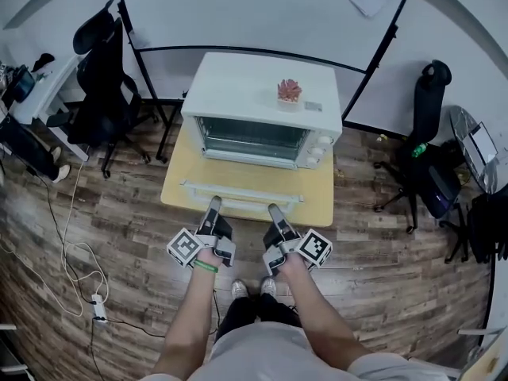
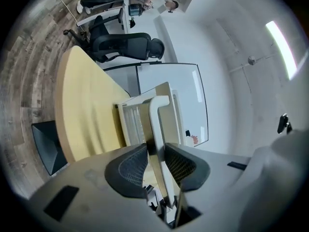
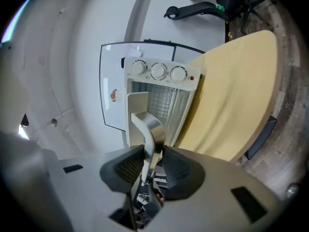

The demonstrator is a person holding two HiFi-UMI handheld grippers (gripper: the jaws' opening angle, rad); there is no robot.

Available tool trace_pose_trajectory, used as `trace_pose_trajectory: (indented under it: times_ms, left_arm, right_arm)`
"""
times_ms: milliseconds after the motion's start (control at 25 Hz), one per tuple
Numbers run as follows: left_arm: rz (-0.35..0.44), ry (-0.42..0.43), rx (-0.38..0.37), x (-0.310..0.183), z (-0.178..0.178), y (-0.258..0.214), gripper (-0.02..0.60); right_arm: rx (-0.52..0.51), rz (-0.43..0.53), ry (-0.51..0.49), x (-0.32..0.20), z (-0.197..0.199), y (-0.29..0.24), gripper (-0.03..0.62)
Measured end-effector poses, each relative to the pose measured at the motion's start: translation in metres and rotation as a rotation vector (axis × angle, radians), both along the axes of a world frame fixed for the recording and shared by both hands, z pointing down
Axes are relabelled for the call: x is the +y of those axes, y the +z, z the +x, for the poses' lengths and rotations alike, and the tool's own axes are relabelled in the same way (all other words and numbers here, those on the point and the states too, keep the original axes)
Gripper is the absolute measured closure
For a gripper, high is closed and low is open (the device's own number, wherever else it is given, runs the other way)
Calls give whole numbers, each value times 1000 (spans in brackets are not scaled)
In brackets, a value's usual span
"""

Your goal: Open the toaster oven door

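The white toaster oven (image 1: 262, 86) stands on a small wooden table (image 1: 317, 189). Its glass door (image 1: 238, 198) hangs open toward me, with the long pale handle (image 1: 242, 187) at its near edge. My left gripper (image 1: 213, 203) is shut on the handle's left part, and the bar (image 2: 159, 120) runs between its pads (image 2: 133, 166). My right gripper (image 1: 275, 209) is shut on the right part, where the metal end of the handle (image 3: 149, 129) sits pinched between the dark pads (image 3: 176, 166). Three knobs (image 3: 158, 70) show on the oven's front panel.
A small pink potted plant (image 1: 289, 90) sits on the oven's top. Black office chairs (image 1: 99, 86) (image 1: 429, 101) stand left and right of the table, before a glass partition (image 1: 262, 14). Cables and a power strip (image 1: 98, 308) lie on the wooden floor at left.
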State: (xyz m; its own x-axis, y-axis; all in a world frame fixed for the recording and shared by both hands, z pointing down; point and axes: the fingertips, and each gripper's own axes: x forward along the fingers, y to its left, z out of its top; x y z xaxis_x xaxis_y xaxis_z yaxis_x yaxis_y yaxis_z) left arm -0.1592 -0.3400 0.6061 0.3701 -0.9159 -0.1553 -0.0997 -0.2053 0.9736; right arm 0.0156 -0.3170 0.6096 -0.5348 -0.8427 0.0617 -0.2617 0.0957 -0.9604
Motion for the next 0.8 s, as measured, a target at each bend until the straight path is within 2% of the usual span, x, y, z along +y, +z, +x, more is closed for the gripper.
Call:
trace_pose_trajectory:
  times_ms: [280, 800]
  left_arm:
    - [26, -14, 26, -35, 2, -47, 469]
    - [-8, -31, -6, -91, 4, -82, 469]
  right_arm:
    - [-74, 55, 32, -38, 3, -49, 480]
    - [-112, 61, 51, -97, 9, -93, 488]
